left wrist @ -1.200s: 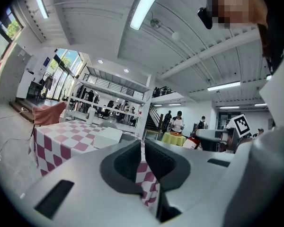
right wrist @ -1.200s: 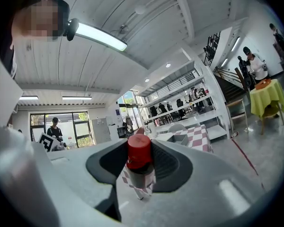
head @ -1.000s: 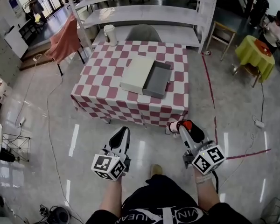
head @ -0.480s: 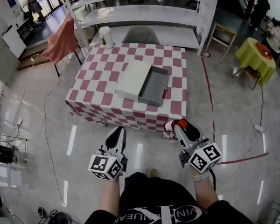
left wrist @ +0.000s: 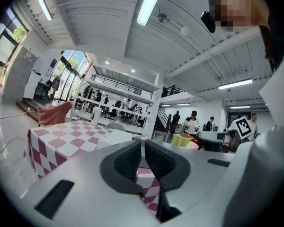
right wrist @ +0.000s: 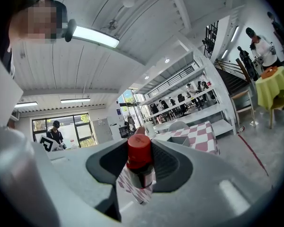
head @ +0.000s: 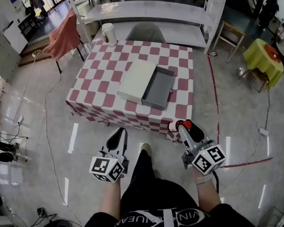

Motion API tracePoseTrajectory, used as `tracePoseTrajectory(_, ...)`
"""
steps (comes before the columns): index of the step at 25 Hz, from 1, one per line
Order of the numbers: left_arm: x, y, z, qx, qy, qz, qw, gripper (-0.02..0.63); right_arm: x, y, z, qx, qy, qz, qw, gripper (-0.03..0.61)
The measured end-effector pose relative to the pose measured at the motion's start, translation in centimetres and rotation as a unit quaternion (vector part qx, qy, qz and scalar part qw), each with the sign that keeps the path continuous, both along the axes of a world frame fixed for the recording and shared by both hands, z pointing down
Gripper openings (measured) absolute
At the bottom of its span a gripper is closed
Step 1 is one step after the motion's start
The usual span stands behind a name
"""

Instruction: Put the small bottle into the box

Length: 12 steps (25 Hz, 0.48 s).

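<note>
**Student:** What differs from the earlier head views?

**Tutor:** Reading left to right: the left gripper point(head: 118, 134) keeps its place low in the head view, jaws closed with nothing between them. Between the grippers, a shoe point(head: 145, 149) has stepped forward toward the table point(head: 102, 74); earlier it lay nearer the body. The right gripper point(head: 181, 125) also keeps its place. Its jaws stay clamped on the small bottle point(right wrist: 140, 161), carried in the air just off the table's near edge and well apart from the box point(head: 159, 82).

**Student:** Is any writing legible?

**Tutor:** Very little. Each marker cube point(head: 107, 169) bears black-and-white square codes, not words. White lettering on the dark shirt point(head: 165, 216) runs upside down and is cut by the lower frame edge, so it cannot be read with certainty. The bottle shows a red cap, but no label print can be made out.

**Student:** What is hidden or unclear?

**Tutor:** The bottle's lower body sits behind the right jaw pads. The grey box lies open on the checked cloth, with a cream panel point(head: 137, 75) touching its left side. Whether that panel is the lid cannot be told. A white cup point(head: 109, 33) stands at the table's far left corner, too small to show detail.
</note>
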<state>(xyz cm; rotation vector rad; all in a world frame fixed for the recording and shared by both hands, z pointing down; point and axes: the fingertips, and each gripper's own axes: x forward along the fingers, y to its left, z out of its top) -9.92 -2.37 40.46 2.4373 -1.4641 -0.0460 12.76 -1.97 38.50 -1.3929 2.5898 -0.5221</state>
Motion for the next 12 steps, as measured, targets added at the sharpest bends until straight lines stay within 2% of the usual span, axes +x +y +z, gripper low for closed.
tracePoseTrajectory(5,-0.1,-2.7,0.9,-0.007,0.005,0.000,1.0000,0.029,-0.4,-2.0,0.5,-0.009,-0.004,-0.002,1.000,0.147)
tracePoseTrajectory(12,0.9,-6.8,1.3,0.003,0.006,0.008,0.9999,0.029,-0.8,-5.7,0.6,-0.015,-0.015,-0.002,1.000,0.147)
